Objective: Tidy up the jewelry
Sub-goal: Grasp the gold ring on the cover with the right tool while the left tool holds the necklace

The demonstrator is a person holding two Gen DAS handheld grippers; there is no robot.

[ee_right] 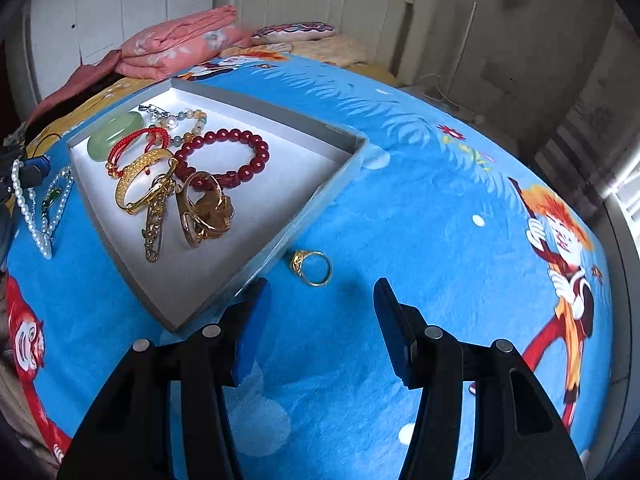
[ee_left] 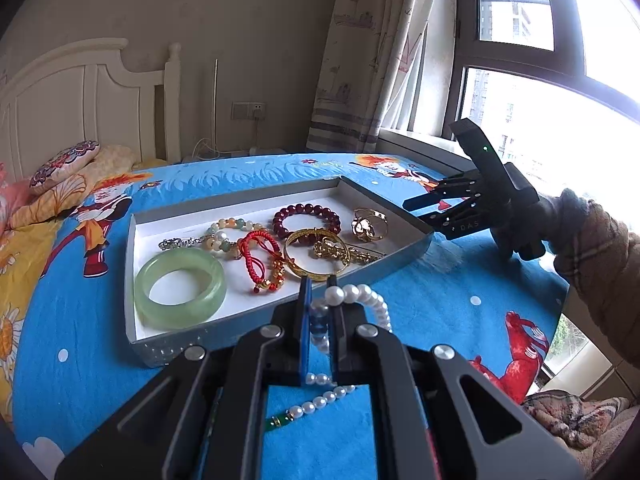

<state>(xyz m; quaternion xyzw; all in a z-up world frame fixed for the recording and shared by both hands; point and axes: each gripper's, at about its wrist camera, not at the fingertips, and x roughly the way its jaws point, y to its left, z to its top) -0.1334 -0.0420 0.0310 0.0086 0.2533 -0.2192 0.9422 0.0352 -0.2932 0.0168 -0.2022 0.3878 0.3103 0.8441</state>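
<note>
My left gripper point(ee_left: 319, 284) is shut on a white pearl necklace point(ee_left: 360, 296), which hangs just in front of the near rim of the grey tray point(ee_left: 404, 258). The necklace also shows in the right wrist view point(ee_right: 24, 200). The tray holds a green jade bangle point(ee_left: 180, 288), a red cord bracelet point(ee_left: 260, 256), a dark red bead bracelet point(ee_left: 306, 220), a gold bangle point(ee_left: 310, 256) and gold rings point(ee_left: 370, 224). My right gripper point(ee_right: 322, 300) is open and empty, just short of a loose gold ring point(ee_right: 312, 268) lying on the blue cloth beside the tray point(ee_right: 280, 236).
The tray lies on a blue cartoon-print cloth point(ee_right: 400, 184). A folded pink blanket point(ee_right: 180, 48) and a pillow point(ee_right: 294, 32) lie by the white headboard point(ee_left: 80, 92). A window point(ee_left: 560, 80) and curtain point(ee_left: 372, 60) stand to the right.
</note>
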